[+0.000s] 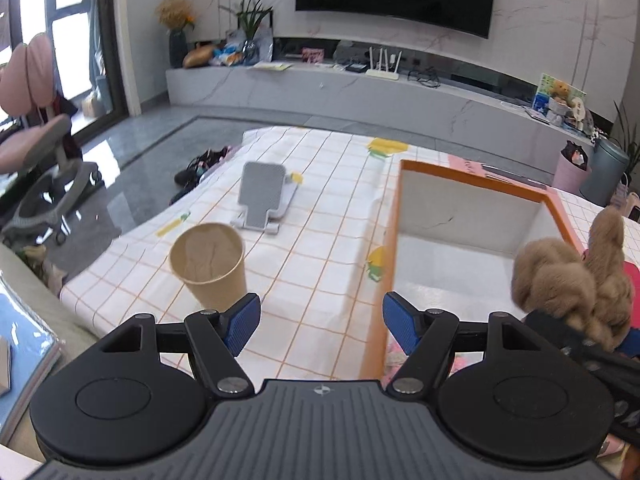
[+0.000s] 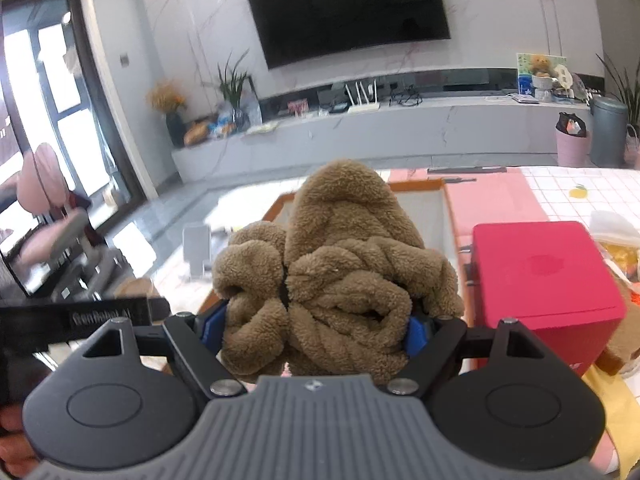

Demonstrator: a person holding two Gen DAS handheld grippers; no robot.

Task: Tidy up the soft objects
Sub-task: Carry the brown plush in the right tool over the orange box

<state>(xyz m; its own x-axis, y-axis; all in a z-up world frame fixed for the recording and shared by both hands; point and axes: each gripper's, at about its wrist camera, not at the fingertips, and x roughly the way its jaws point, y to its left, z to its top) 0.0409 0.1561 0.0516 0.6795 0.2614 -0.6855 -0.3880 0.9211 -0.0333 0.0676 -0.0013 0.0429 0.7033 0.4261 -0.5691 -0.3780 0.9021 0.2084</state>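
A brown fluffy plush bundle fills the middle of the right wrist view, and my right gripper is shut on it, its blue pads pressing both sides. The left wrist view shows the same plush at the right, held above the near right corner of an orange-rimmed box with white inner walls; I see nothing in the part of the box that shows. My left gripper stands open with nothing between its fingers, over the checked tablecloth just left of the box.
A brown paper cup stands near the left fingertip, with a grey phone stand behind it. A red box sits right of the plush. The table's left edge drops to the floor, where an office chair stands.
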